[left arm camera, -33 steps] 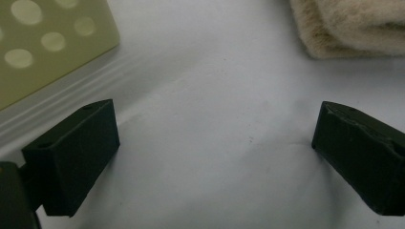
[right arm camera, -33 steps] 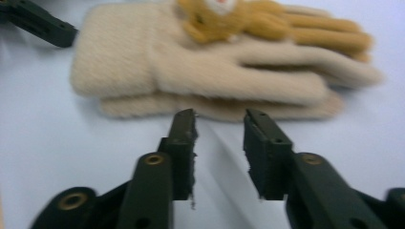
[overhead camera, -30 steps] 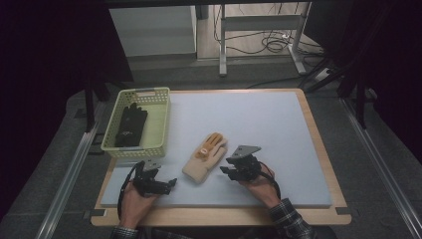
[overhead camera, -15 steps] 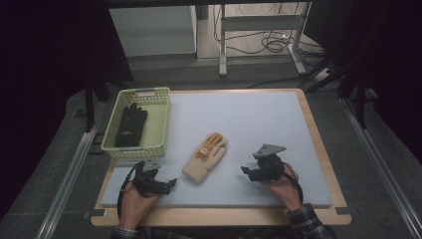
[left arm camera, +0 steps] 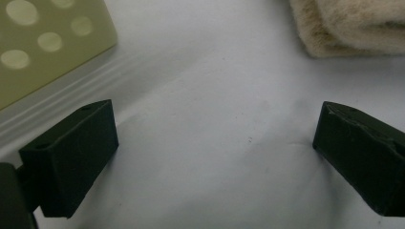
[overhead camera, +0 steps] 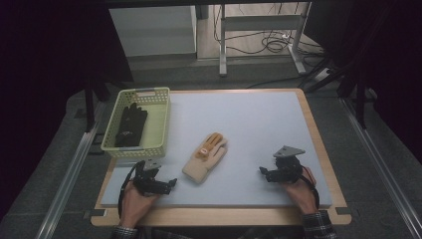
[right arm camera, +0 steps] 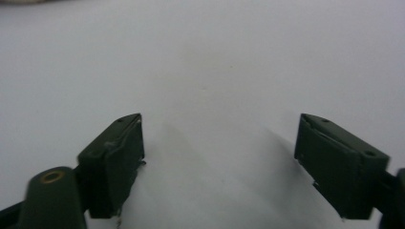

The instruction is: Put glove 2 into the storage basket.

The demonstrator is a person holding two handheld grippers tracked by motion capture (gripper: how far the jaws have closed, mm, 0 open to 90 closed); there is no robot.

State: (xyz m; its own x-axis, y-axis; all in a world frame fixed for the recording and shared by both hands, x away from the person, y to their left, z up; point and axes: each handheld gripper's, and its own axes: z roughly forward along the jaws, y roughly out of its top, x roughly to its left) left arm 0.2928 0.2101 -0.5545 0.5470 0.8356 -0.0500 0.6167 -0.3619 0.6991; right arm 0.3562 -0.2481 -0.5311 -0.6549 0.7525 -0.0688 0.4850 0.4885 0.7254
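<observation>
The cream glove with orange fingers lies flat near the front middle of the pale blue table mat, its cuff end (fuzzy and off-white) showing at the top right of the left gripper view. The left gripper rests on the mat just left of the cuff without touching it, jaws spread wide and empty, with the yellow-green basket holding a black glove close behind it. The right gripper sits well to the right of the cream glove, its jaws likewise apart over bare mat.
</observation>
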